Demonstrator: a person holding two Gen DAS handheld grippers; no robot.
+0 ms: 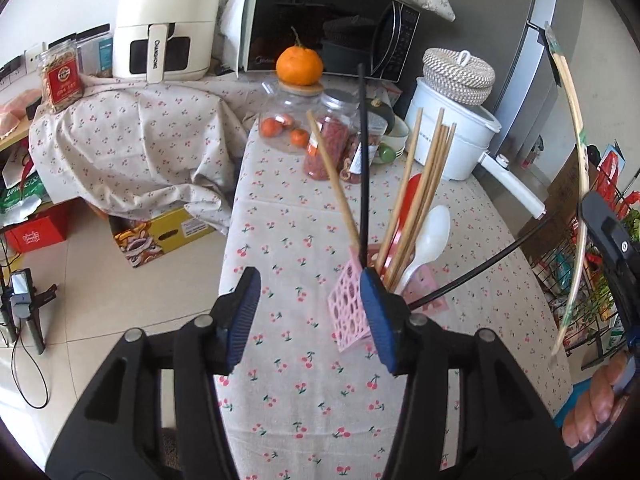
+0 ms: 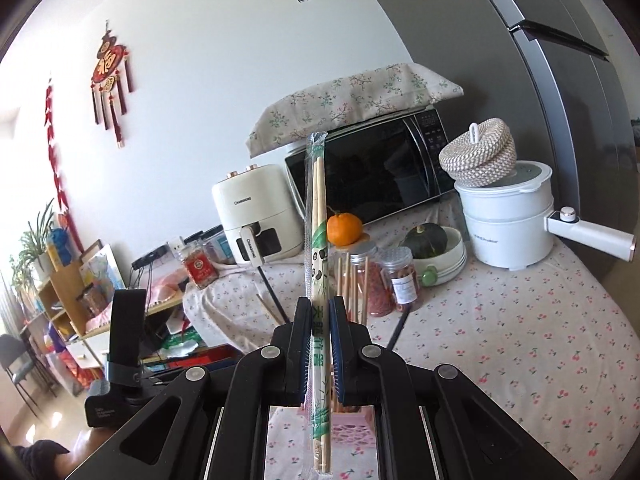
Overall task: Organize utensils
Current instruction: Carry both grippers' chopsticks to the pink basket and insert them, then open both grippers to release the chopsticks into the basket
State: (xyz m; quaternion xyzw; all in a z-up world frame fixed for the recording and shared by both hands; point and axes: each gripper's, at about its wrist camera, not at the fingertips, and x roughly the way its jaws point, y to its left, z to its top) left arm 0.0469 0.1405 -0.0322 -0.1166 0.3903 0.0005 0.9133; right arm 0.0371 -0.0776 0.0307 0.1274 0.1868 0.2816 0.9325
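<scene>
Utensils here are mostly stuffed into a pink perforated holder (image 1: 348, 304) sitting on the cherry-print worktop (image 1: 304, 400), right at the tip of the left gripper (image 1: 310, 312). That gripper's blue-padded fingers (image 1: 242, 312) are spread apart with nothing between them, and the holder sits just past the right-hand finger, partly tucked behind it. Sticking up out of the holder: a bunch of wooden chopsticks (image 1: 424, 184), one loose wooden chopstick (image 1: 332, 180) leaning off to the left, a black chopstick (image 1: 363, 168) standing nearly straight up, a white plastic spoon (image 1: 428, 240) and a red spoon (image 1: 412, 196) behind it. A second black chopstick (image 1: 480, 264) pokes out low to the right, close to flat. Over on the right gripper (image 2: 320, 344), the fingers are clenched tight on a wrapped pair of disposable chopsticks (image 2: 318, 240), the kind in a clear sleeve with a panda and green bamboo print, and it runs straight up and down through the fingers with plenty sticking out both ways. From the left camera you can see that same wrapped pair way off at the right edge, well clear of the holder, with a hand (image 1: 600, 404) below it. Further back beyond the fingers there's an orange (image 1: 300, 66) on a jar lid, a microwave (image 1: 328, 24), a white air fryer (image 1: 168, 24) and a white electric pot (image 1: 452, 128).
</scene>
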